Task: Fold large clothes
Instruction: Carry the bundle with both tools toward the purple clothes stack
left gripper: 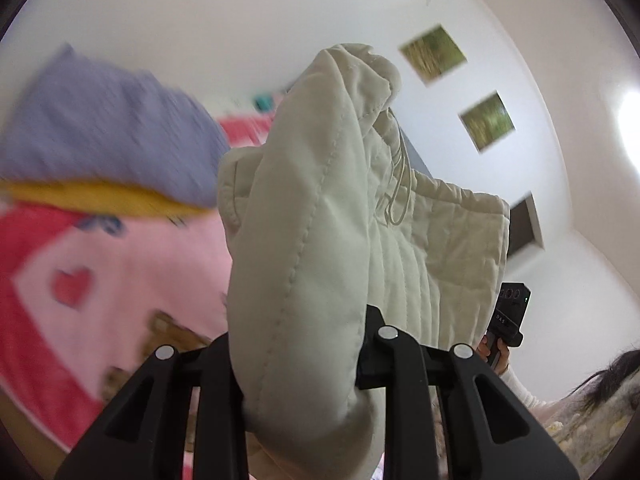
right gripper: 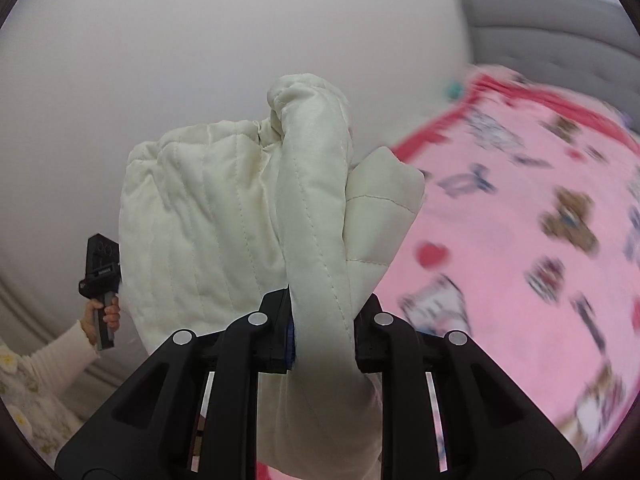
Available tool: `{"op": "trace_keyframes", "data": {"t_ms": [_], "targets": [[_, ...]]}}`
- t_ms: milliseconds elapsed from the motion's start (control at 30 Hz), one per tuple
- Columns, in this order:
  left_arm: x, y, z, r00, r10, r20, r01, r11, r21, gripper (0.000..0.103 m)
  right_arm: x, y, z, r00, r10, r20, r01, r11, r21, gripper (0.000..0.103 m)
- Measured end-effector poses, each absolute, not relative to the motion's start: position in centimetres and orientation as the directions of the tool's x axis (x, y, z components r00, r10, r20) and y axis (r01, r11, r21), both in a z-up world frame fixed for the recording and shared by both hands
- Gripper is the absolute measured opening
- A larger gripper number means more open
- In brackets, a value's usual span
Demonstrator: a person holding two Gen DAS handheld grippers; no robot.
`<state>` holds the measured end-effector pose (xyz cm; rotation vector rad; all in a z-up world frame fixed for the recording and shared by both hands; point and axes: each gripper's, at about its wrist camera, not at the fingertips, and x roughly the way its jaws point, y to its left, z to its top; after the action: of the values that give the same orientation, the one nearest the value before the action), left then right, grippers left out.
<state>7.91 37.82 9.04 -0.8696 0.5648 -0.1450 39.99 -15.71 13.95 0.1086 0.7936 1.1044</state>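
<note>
A cream quilted jacket (left gripper: 304, 216) hangs lifted in the air between both grippers. My left gripper (left gripper: 296, 364) is shut on a thick padded edge of it; a drawstring (left gripper: 400, 184) dangles near the top. My right gripper (right gripper: 322, 336) is shut on another padded edge of the same jacket (right gripper: 224, 216), which bunches up in front of the camera. Each view shows the other gripper: the right one in the left wrist view (left gripper: 510, 316), the left one in the right wrist view (right gripper: 100, 276).
A bed with a pink and red cartoon blanket (right gripper: 520, 240) lies below, with a grey headboard (right gripper: 552, 36). A purple and yellow pillow (left gripper: 100, 140) lies on the bed. White walls carry two green pictures (left gripper: 434, 54).
</note>
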Motion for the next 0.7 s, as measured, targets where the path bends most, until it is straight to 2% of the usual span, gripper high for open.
{"op": "trace_keyframes", "data": {"t_ms": [200,400,567,700], "targets": [[6.7,48.6,9.7,0.882,-0.259,-0.393,-0.136,0.658,-0.741,0.026,42.1,-1.6,16.6,0.176,0.845,-0.505,-0.82,0.41,0.4,0.018],[11.6,60.1,8.1,0.889,-0.242,-0.388,-0.144,0.656,-0.741,0.026,46.4,10.9,17.5,0.192,0.835,-0.515,-0.826,0.421,0.375,0.018],[17.2,68.4,5.1,0.881,-0.234,-0.411,-0.166,0.661,-0.732,0.026,52.2,19.9,15.5,0.191,0.811,-0.553,-0.806,0.451,0.384,0.018],[20.6,72.2,1.4,0.87,-0.22,-0.44,-0.212,0.64,-0.739,0.026,55.2,25.8,12.6,0.184,0.782,-0.596,-0.792,0.477,0.382,0.018]]}}
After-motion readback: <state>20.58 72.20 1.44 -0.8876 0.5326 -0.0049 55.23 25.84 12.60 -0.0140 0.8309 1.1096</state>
